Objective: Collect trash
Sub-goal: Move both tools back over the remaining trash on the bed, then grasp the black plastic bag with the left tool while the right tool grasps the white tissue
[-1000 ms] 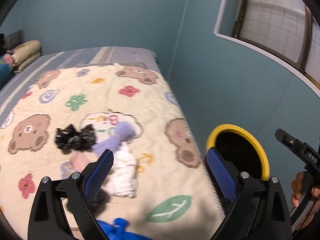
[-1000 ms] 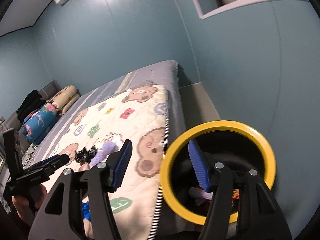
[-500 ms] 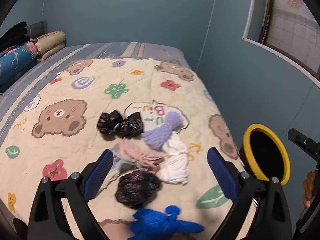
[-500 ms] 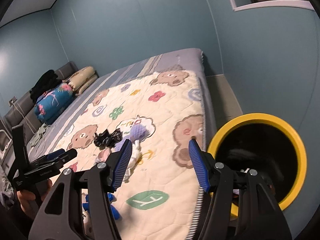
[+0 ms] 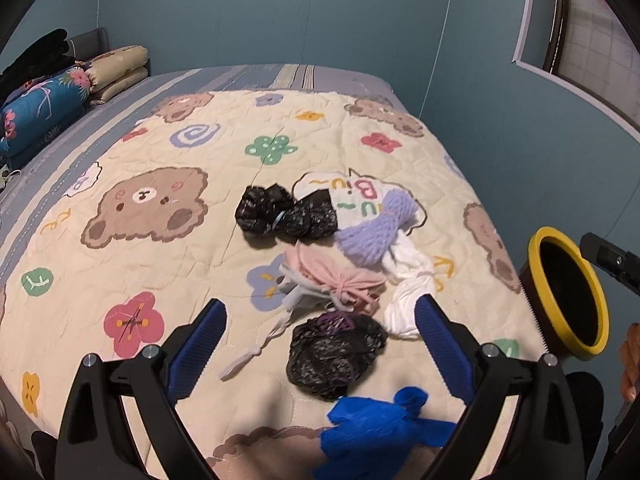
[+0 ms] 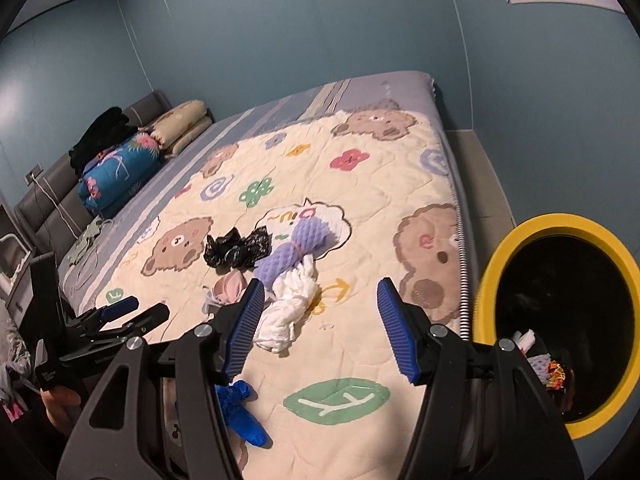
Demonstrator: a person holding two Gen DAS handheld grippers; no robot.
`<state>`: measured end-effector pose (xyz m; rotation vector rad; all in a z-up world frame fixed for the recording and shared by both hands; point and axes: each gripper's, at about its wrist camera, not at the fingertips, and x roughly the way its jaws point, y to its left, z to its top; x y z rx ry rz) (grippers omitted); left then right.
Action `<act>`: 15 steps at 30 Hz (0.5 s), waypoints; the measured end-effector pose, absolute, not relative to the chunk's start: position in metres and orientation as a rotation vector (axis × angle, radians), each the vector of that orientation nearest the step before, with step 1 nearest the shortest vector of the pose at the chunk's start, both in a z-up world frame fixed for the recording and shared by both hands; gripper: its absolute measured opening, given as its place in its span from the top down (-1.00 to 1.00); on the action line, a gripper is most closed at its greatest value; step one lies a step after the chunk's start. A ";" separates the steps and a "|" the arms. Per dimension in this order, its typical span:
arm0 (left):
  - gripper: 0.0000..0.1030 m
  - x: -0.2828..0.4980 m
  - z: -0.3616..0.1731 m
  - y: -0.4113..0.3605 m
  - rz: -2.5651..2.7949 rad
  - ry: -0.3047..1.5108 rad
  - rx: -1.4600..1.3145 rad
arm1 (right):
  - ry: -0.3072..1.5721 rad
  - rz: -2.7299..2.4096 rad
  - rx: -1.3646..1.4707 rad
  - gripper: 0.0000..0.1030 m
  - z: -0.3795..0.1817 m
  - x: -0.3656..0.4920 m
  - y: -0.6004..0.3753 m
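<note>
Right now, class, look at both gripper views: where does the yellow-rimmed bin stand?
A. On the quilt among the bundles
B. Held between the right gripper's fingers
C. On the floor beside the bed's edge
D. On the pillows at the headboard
C: the bin stands below the bed's edge, off the quilt, while the right gripper hangs open and empty above the quilt.

Blue glove (image 5: 384,428): near end hidden behind left gripper frame. Yellow-rimmed bin (image 6: 560,320): cut by right edge; contents dark, indistinct. Items beside bin: too small to identify.
</note>
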<state>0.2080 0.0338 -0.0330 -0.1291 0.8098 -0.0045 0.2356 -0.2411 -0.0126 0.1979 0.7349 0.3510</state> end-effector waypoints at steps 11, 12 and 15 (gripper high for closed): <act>-0.78 0.213 -0.060 0.040 0.000 0.866 -0.130 | 0.834 0.377 0.176 -0.09 -0.048 0.264 -0.210; -0.78 0.214 -0.063 0.040 0.000 0.869 -0.130 | 0.843 0.378 0.172 -0.09 -0.051 0.267 -0.207; -0.78 0.216 -0.070 0.040 -0.004 0.883 -0.135 | 0.866 0.381 0.168 -0.09 -0.061 0.274 -0.199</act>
